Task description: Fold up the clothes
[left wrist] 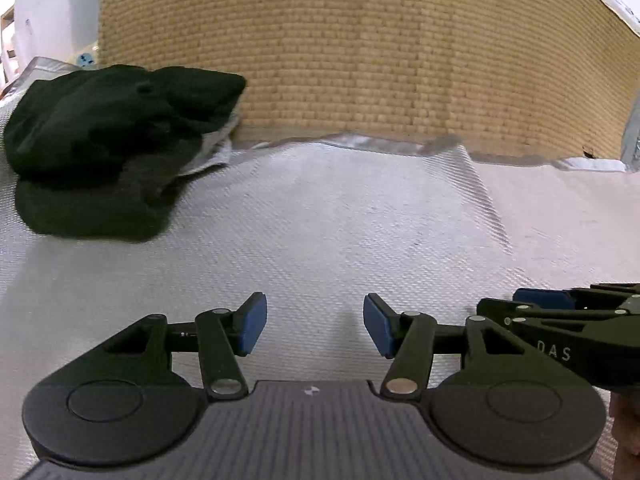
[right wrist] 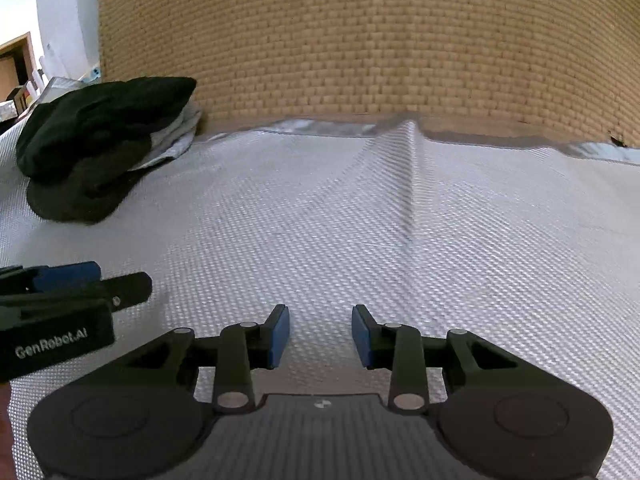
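A pile of dark clothes (left wrist: 112,140) lies at the far left on the white woven cover (left wrist: 320,220), black pieces with a grey one (left wrist: 212,152) sandwiched between them. The same pile (right wrist: 100,140) shows at the left of the right wrist view. My left gripper (left wrist: 315,320) hovers open above bare cover, nothing between its blue pads. My right gripper (right wrist: 320,332) is open too, narrower, with only cover beneath it. The two grippers sit side by side: the right one's fingers (left wrist: 540,298) enter at the right edge, and the left one's fingers (right wrist: 72,278) enter from the left.
A tan woven panel (left wrist: 360,60) rises like a wall along the back of the cover. A raised crease (right wrist: 412,184) runs through the cover toward that panel. A white wall (left wrist: 52,8) and shelving (right wrist: 16,72) lie beyond the far left.
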The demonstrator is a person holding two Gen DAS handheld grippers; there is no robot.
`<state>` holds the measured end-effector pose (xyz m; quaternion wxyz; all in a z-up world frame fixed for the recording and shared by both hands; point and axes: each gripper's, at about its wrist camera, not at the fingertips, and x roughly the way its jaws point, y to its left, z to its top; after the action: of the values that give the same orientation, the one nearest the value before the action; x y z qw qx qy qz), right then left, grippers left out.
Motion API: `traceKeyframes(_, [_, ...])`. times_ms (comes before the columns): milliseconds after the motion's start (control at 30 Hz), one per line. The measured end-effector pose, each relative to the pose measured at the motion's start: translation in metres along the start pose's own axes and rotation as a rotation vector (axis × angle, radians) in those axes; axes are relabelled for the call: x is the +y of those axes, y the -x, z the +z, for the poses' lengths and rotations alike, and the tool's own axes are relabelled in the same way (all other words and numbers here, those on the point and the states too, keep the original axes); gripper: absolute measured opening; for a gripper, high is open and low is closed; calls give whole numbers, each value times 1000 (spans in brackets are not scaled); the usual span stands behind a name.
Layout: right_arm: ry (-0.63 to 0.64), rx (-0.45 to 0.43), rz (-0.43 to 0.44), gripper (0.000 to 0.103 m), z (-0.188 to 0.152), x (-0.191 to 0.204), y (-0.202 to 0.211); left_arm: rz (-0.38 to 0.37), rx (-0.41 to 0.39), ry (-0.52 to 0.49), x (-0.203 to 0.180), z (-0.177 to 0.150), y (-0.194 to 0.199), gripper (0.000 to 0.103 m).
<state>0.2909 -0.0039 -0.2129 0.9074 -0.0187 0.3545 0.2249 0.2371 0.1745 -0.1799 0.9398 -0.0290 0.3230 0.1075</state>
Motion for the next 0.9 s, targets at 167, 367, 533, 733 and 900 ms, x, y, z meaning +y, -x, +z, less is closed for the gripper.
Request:
traceKeyframes(167, [-36, -1, -16, 38, -3, -23, 7, -19, 7, -19, -22, -1, -3, 58])
traceKeyframes(367, [-61, -6, -50, 38, -5, -51, 12, -37, 10, -29, -43, 1, -8, 59])
traceKeyframes(533, [-61, -15, -87, 38, -5, -69, 16, -48, 14, -36, -62, 2, -12, 59])
traceKeyframes(733, [-76, -13, -92, 38, 2, -90, 24, -56, 22, -48, -83, 1, -19, 59])
traceKeyframes(900, [-84, -19, -104, 38, 4, -105, 32, -59, 29, -54, -96, -2, -25, 59])
